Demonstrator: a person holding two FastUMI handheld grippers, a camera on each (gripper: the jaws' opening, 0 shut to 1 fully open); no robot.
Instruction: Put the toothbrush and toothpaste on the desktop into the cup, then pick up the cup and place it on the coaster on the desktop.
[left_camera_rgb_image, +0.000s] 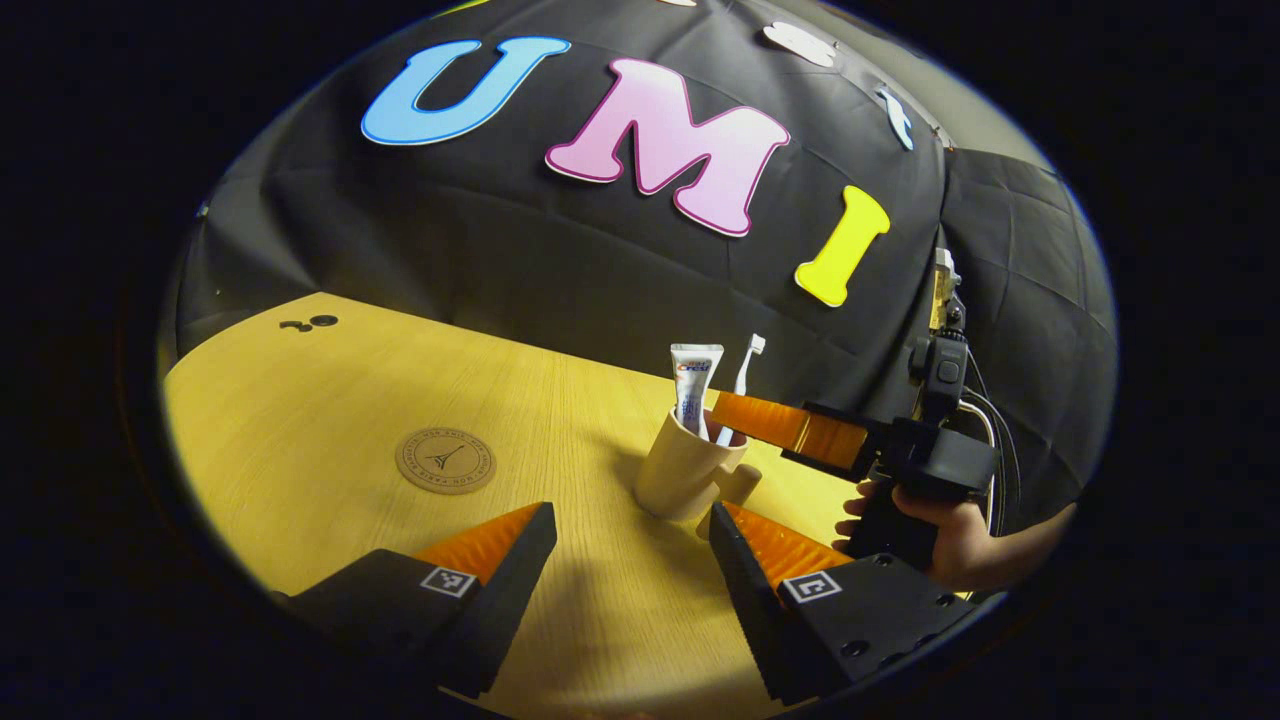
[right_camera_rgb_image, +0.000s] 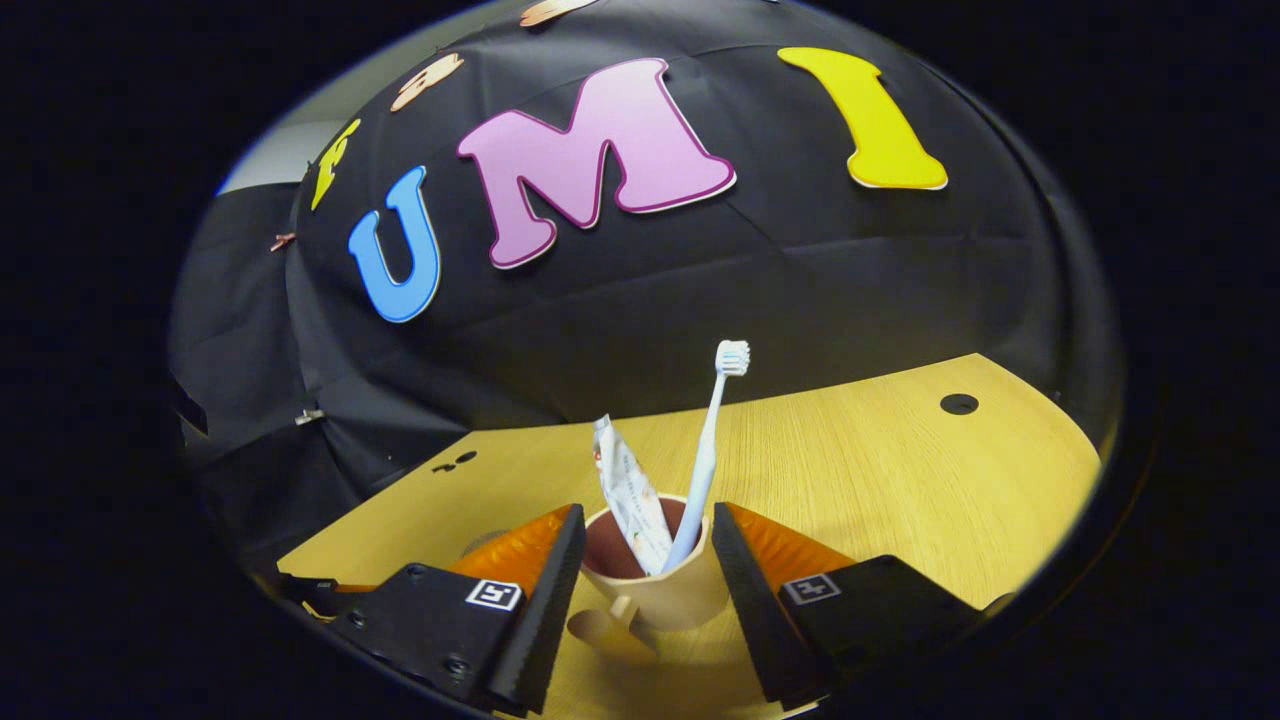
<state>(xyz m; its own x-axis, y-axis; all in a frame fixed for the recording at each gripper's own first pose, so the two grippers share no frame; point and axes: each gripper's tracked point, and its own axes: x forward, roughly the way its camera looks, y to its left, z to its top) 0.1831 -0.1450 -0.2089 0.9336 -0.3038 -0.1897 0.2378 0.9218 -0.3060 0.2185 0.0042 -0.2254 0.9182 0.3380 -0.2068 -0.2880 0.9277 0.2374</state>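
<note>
A black cloth wall (left_camera_rgb_image: 560, 270), creased and seamed, hangs behind a pale wood-grain desktop (left_camera_rgb_image: 330, 420). A small dark round hole (right_camera_rgb_image: 958, 404) is set into the desktop near its far edge. Above the cloth shows a strip of what may be a grey wall (right_camera_rgb_image: 285, 150). Warm light falls on the wood.

Both grippers look the same — chunky black bodies with screws, ribbed jaws, square tag stickers. The right gripper (left_camera_rgb_image: 790, 428) trails cables at 3 o'clock.

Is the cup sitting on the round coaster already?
No: in the left gripper view the cup stands on the bare desktop, well apart from the coaster, which has nothing on it.
</note>
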